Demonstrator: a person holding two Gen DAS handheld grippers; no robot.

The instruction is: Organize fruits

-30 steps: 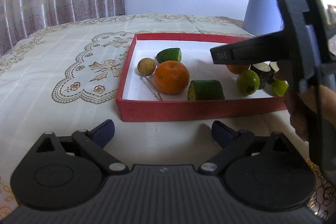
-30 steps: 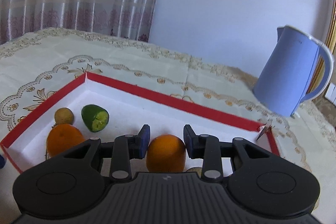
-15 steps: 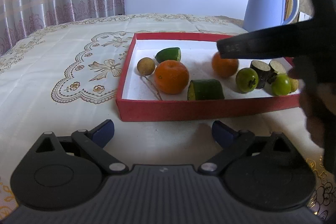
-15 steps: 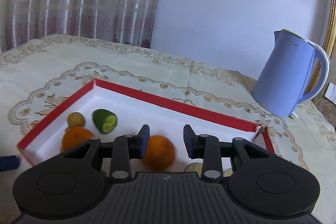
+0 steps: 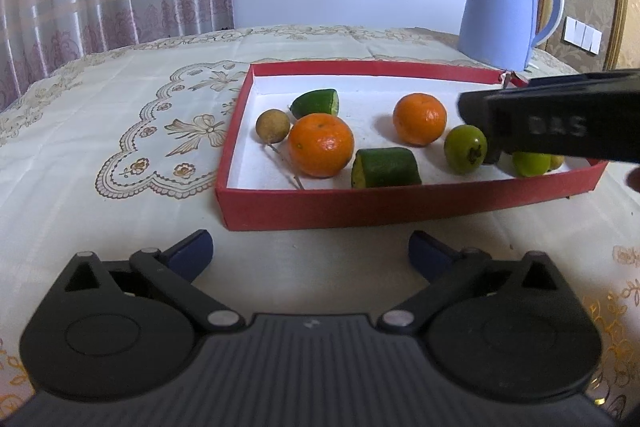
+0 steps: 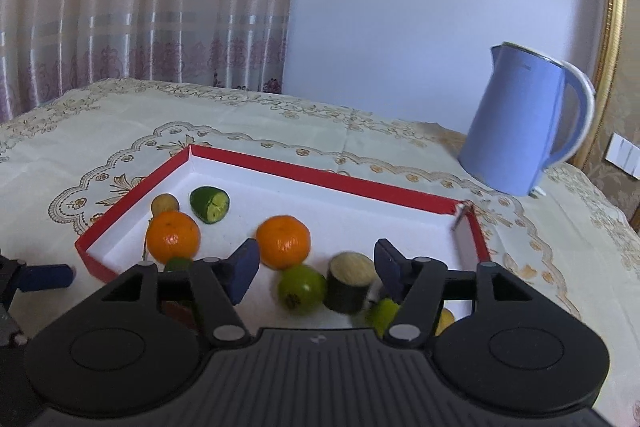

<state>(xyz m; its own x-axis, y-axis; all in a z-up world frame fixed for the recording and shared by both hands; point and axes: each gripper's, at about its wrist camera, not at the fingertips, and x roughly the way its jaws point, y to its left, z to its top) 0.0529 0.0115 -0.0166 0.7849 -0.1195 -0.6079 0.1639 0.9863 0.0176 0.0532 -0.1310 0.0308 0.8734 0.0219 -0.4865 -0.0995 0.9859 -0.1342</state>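
A red tray [image 5: 400,209] with a white floor holds the fruit. In it lie two oranges [image 5: 321,145] [image 5: 419,119], a small brown fruit [image 5: 272,125], two green cut pieces [image 5: 316,102] [image 5: 386,168] and green round fruits [image 5: 465,149]. My left gripper [image 5: 310,251] is open and empty over the cloth in front of the tray. My right gripper [image 6: 315,267] is open and empty above the tray's near right part, over a green fruit [image 6: 301,289] and a dark cut piece [image 6: 347,283]. One orange [image 6: 283,241] lies just beyond its fingers.
A blue kettle [image 5: 508,7] [image 6: 524,121] stands behind the tray at the right. The table has a cream embroidered cloth [image 5: 120,131]. A curtain [image 6: 140,7] hangs behind. The right gripper's body [image 5: 552,123] crosses the left wrist view at the right.
My right gripper has opened, let go of the orange in the tray and pulled back upward. The left gripper has stayed in place.
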